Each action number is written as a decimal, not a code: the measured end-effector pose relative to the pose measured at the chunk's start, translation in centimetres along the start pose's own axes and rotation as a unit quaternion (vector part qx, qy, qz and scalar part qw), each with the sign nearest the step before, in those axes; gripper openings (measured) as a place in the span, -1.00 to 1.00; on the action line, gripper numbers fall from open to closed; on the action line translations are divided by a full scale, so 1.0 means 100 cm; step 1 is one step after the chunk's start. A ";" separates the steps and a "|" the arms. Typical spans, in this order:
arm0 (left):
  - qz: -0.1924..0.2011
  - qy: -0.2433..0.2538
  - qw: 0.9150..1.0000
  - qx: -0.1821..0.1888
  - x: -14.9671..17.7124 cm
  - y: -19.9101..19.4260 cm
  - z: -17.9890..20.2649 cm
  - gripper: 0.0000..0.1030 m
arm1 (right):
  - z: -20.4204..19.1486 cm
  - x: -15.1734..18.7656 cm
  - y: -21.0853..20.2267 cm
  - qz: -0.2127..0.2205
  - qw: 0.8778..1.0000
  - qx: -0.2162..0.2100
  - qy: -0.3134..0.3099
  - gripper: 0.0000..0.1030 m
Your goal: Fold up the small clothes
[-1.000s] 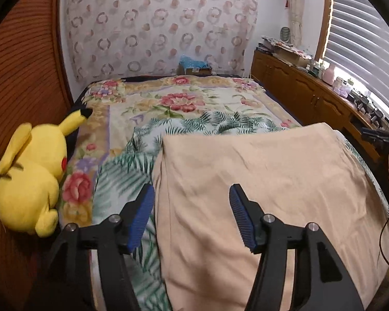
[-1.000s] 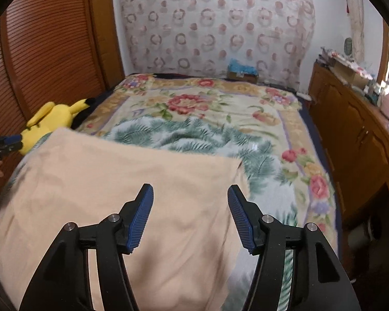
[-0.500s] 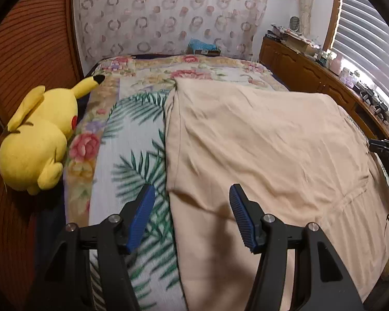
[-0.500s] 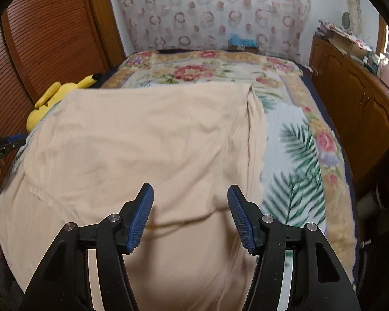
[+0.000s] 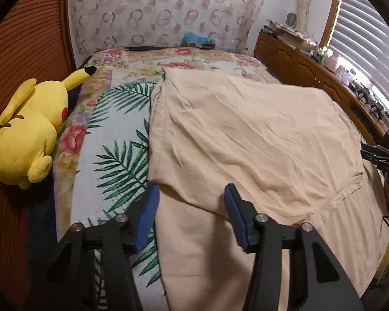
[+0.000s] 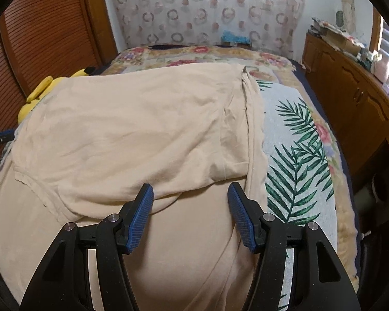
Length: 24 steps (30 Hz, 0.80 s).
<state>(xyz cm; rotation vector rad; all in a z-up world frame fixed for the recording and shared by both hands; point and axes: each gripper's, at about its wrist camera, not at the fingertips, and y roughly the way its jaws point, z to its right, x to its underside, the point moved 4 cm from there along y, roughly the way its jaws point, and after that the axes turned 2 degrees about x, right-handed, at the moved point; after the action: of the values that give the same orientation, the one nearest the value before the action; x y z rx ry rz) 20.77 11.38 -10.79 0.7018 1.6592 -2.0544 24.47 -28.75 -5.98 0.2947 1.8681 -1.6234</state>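
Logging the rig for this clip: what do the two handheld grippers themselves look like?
Both look alike. The left gripper and the right gripper each have two matte black angular jaws with triangular cut-outs and round silver bolt heads. Ribbed blue pads line the inner faces. No cables, markings or sleeves show on either.

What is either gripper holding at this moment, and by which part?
Nothing: left gripper and right gripper stand open over the beige garment, pads clear of the cloth.
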 end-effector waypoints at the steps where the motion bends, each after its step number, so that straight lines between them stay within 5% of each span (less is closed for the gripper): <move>1: -0.006 0.000 1.000 0.000 0.000 0.004 0.000 -0.06 | -0.002 0.001 0.000 0.000 1.000 0.005 -0.004 0.20; 9: -0.009 -0.014 0.999 0.028 -0.008 0.014 0.001 -0.08 | -0.002 0.002 0.001 0.001 1.000 0.006 -0.005 0.20; 14: -0.004 -0.013 0.999 0.032 -0.017 0.021 0.004 -0.50 | -0.002 0.002 0.001 0.001 1.000 0.004 -0.003 0.20; 18: -0.007 -0.008 1.000 0.022 -0.020 0.024 0.003 -0.51 | -0.001 -0.004 0.001 -0.008 0.999 -0.026 0.015 0.18; 24: -0.003 0.008 1.000 0.009 -0.019 0.023 0.004 -0.64 | -0.003 -0.016 0.010 -0.013 1.000 -0.014 0.014 0.01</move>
<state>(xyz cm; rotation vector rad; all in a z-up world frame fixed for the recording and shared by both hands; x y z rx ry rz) 23.62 10.54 -11.33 0.7222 1.6552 -2.0755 26.21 -27.86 -5.84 0.2832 1.9218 -1.6178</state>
